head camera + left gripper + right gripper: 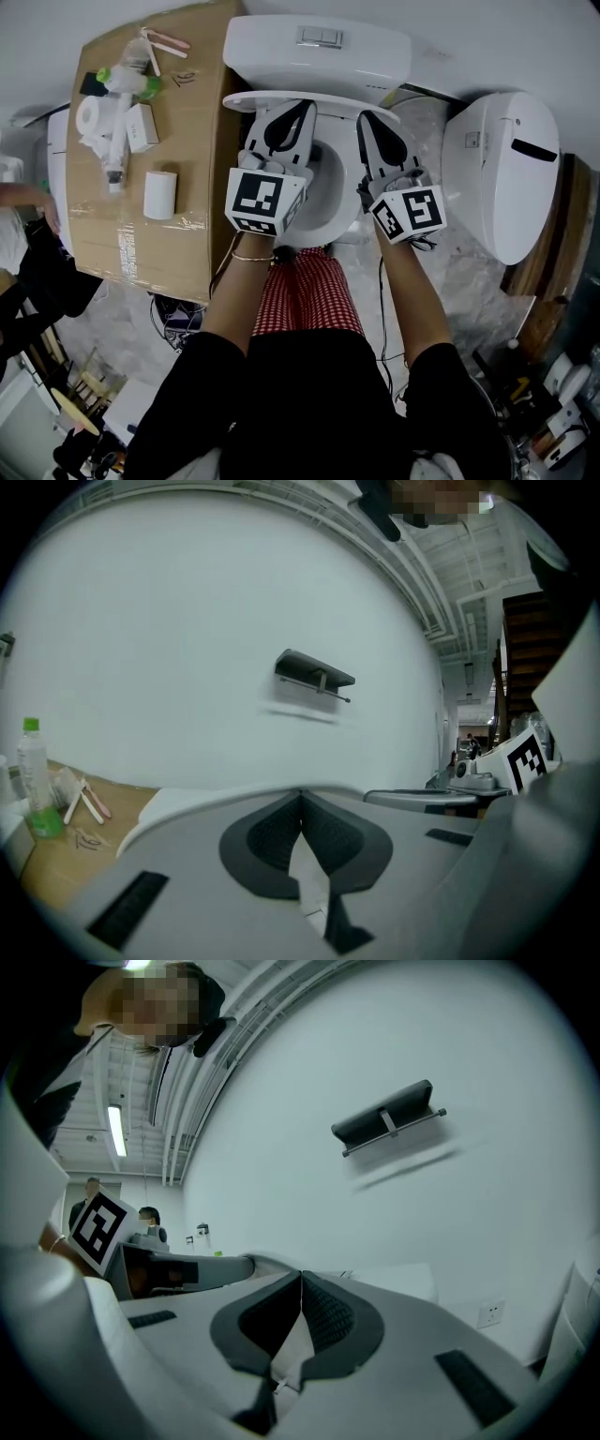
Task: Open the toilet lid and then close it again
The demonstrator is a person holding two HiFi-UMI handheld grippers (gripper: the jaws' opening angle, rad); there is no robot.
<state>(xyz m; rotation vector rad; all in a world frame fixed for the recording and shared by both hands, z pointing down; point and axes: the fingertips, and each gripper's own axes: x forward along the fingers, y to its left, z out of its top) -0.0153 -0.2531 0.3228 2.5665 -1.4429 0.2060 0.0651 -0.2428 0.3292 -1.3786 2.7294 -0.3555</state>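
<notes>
White wall (187, 621) ahead; left gripper (306, 105) and right gripper (365, 117) clenched, empty (toilet lid (330, 97) seemingly raised).

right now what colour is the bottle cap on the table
Green. The bottle cap shows best in the left gripper view.

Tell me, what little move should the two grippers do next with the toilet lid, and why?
Probably ease the toilet lid forward, away from the tank. It stands raised, the bowl is uncovered, and the left gripper and right gripper, jaws together, sit at its top edge.
</notes>
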